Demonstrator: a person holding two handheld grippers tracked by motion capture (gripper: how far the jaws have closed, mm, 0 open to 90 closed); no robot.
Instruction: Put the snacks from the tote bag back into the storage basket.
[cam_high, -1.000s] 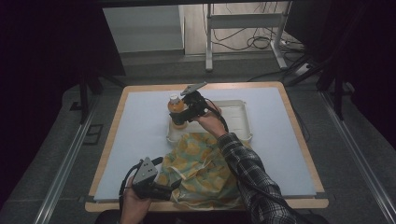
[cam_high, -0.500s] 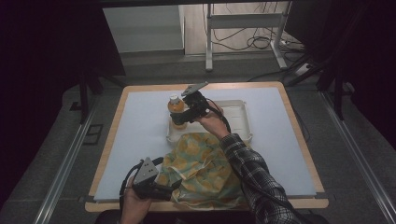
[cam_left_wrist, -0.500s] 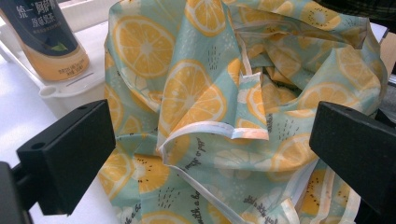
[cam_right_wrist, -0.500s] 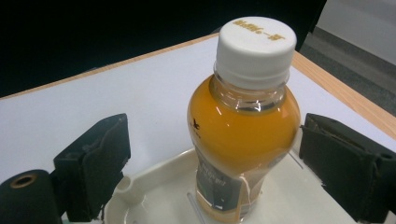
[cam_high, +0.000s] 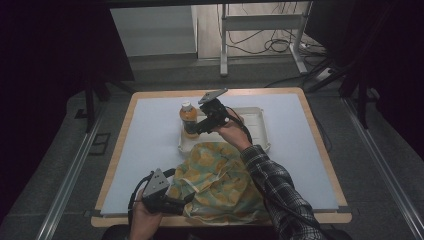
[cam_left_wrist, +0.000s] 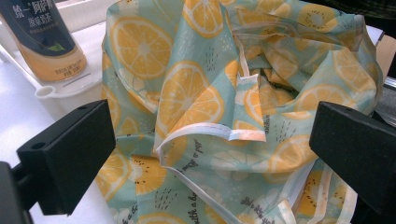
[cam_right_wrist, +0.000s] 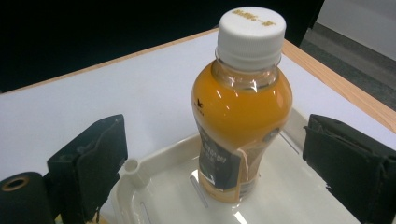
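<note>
A small bottle of orange drink (cam_high: 188, 119) with a white cap stands upright in the left end of a white tray (cam_high: 255, 120). My right gripper (cam_high: 196, 130) is open, one jaw on each side of the bottle (cam_right_wrist: 240, 107) and neither touching it. A crumpled cloth bag (cam_high: 220, 182) printed with lemon slices lies in front of the tray. At the bag's near left edge my left gripper (cam_high: 184, 205) is open, its jaws wide apart around a fold of the bag (cam_left_wrist: 210, 112). The left gripper view has the bottle (cam_left_wrist: 44, 37) at its top left.
The tray (cam_right_wrist: 159, 191) holds nothing but the bottle. The table has a white mat (cam_high: 150, 150) with a wooden border (cam_high: 320, 135). A metal frame and cables (cam_high: 270, 30) lie on the floor beyond the far edge.
</note>
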